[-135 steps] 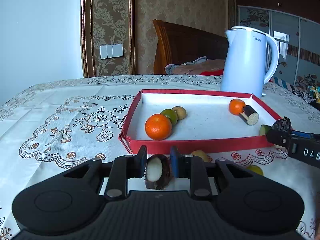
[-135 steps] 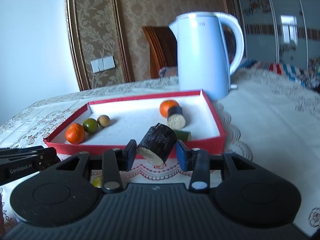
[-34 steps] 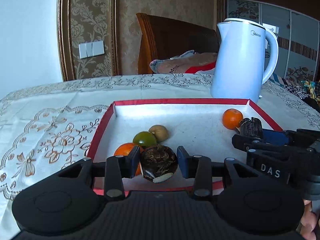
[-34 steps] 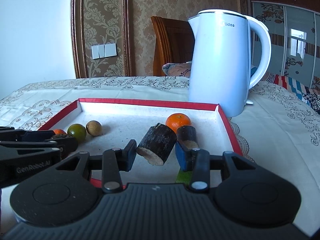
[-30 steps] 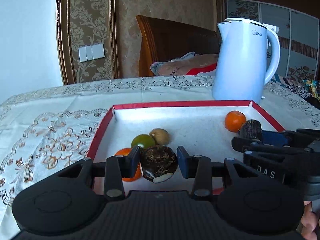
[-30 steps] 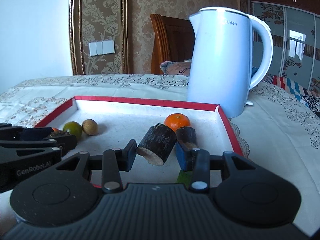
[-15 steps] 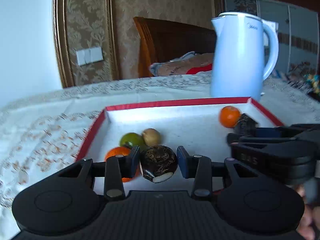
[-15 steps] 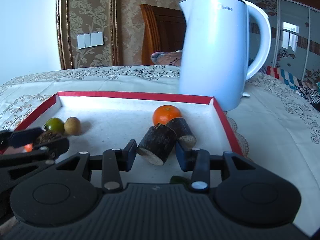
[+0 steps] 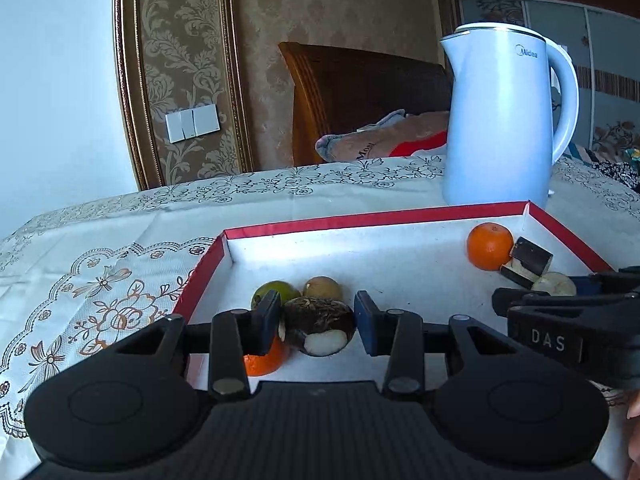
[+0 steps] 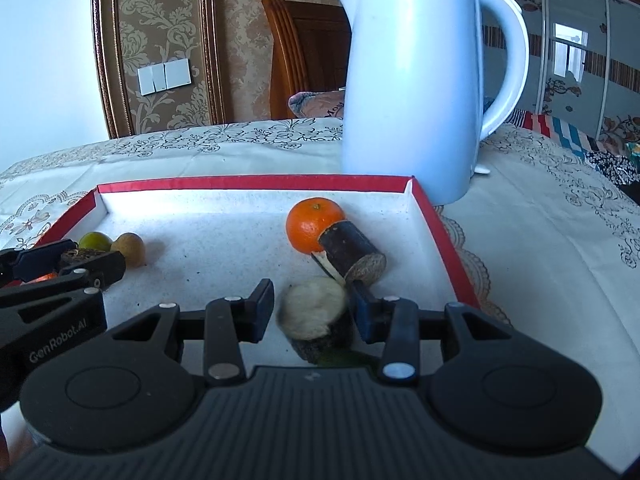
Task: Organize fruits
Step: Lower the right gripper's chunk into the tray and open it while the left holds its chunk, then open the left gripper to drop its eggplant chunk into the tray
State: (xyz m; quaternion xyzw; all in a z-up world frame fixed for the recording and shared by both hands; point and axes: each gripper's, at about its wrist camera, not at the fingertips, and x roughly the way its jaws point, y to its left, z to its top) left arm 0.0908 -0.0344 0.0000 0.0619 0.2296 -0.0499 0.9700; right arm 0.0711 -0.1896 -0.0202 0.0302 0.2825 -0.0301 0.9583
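Floral-cloth table (image 9: 100,248), white kettle (image 10: 416,80) behind the red tray (image 9: 360,220). Left end of tray: green fruit (image 10: 95,241), brown round fruit (image 10: 128,249) and an orange (image 9: 264,362) bunched together. Left gripper (image 9: 316,320) sits over them; half a second ago it clamped the dark round fruit (image 9: 318,330), now there's a visible gap at the right pad, so the jaws look slightly parted and the fruit set down or nearly. Right end: orange (image 10: 314,224) touching a dark cut stick (image 10: 352,254). Right gripper (image 10: 312,312) has opened wide; its cut piece (image 10: 314,322), blurred, tipped pale face up, has dropped onto the tray floor. Both placements look done; next is pulling back.
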